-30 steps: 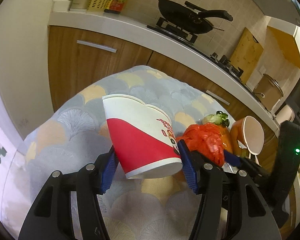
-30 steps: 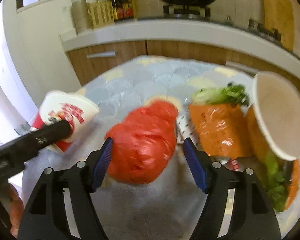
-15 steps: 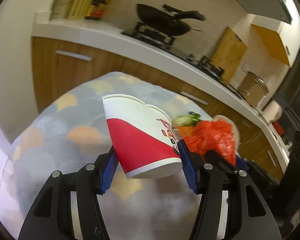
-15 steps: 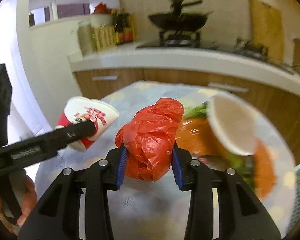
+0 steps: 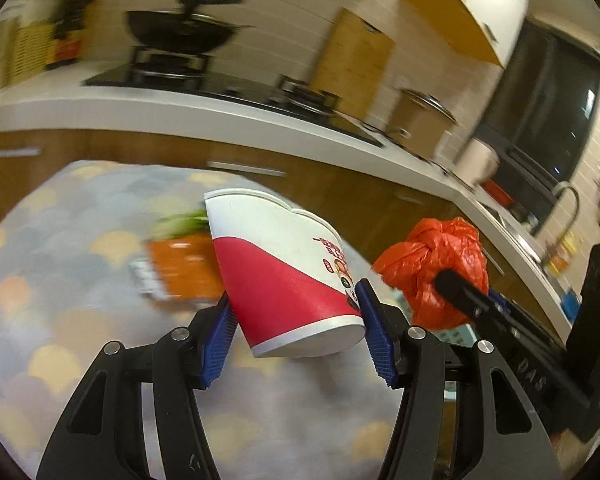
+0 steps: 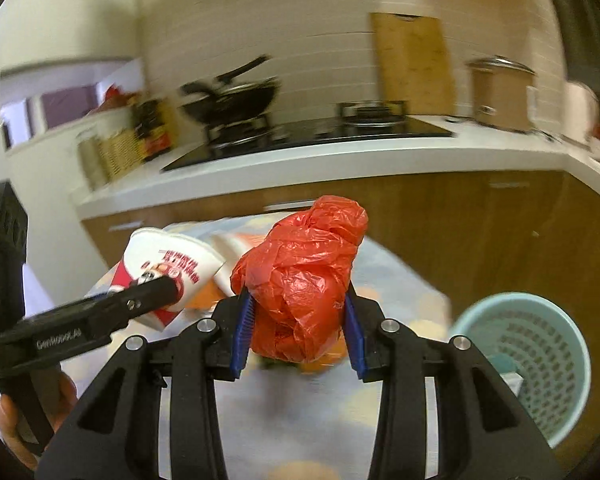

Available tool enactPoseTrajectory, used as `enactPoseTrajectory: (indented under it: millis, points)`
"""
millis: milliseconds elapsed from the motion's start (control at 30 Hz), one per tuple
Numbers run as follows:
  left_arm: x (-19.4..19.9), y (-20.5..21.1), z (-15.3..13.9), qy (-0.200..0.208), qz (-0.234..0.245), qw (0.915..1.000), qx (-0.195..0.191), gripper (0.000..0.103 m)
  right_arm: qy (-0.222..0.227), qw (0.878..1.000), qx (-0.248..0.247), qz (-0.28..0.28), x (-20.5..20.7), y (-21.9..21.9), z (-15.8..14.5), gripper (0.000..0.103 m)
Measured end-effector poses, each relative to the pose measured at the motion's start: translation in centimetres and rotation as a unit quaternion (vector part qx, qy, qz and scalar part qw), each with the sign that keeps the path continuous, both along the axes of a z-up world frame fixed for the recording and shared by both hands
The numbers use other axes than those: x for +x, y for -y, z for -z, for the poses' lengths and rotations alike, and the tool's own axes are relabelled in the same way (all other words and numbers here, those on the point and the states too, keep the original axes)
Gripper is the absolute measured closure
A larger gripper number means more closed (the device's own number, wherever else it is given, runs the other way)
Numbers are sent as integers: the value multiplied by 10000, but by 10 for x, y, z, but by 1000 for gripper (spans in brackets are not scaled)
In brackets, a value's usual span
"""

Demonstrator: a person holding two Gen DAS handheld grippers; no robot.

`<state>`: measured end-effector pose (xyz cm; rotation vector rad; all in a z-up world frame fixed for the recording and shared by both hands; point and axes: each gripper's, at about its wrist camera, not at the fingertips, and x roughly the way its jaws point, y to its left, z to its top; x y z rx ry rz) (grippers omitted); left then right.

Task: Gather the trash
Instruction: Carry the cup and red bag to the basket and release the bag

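My left gripper (image 5: 296,332) is shut on a red and white paper cup (image 5: 284,276), tilted and held above the patterned table (image 5: 60,320). My right gripper (image 6: 298,334) is shut on a knotted red plastic bag (image 6: 304,280), also lifted off the table. In the left wrist view the red bag (image 5: 436,268) hangs to the right of the cup, with the right gripper (image 5: 450,282) on it. The right wrist view shows the cup (image 6: 168,264) at left in the left gripper (image 6: 168,286). A pale green perforated bin (image 6: 536,364) stands low at right, beside the table.
An orange packet with green leaves (image 5: 180,256) lies on the table behind the cup. Wooden cabinets with a white counter (image 6: 340,160) run across the back, bearing a hob, a black wok (image 6: 236,100) and a pot (image 6: 500,92). A hand (image 6: 28,432) holds the left gripper.
The right jaws closed on the red bag and lifted it off the table. Both grippers rose and swung right with their loads; the green bin has come into the right wrist view.
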<state>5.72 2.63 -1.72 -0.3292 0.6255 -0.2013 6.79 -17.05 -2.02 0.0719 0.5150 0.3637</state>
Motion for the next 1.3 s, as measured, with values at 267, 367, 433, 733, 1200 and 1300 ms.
enactPoseTrajectory:
  millis: [267, 367, 433, 733, 1200, 1300]
  points:
    - [27, 90, 1, -8, 817, 9964, 234, 47, 27, 9961, 68, 877, 0, 94, 4, 67]
    - [36, 118, 4, -63, 1093, 9937, 249, 47, -65, 9926, 132, 1209, 0, 128, 11, 67]
    - [43, 138, 8, -108, 1266, 9915, 282, 47, -119, 9905, 157, 1364, -2, 146, 15, 67]
    - [67, 199, 31, -453, 1754, 9829, 323, 47, -539, 9795, 271, 1921, 0, 208, 44, 67]
    - [82, 242, 53, -709, 2031, 9750, 562, 47, -1012, 9704, 299, 2170, 12, 235, 70, 64]
    - [85, 246, 58, -810, 2078, 9730, 603, 46, -1119, 9687, 275, 2199, 15, 234, 74, 55]
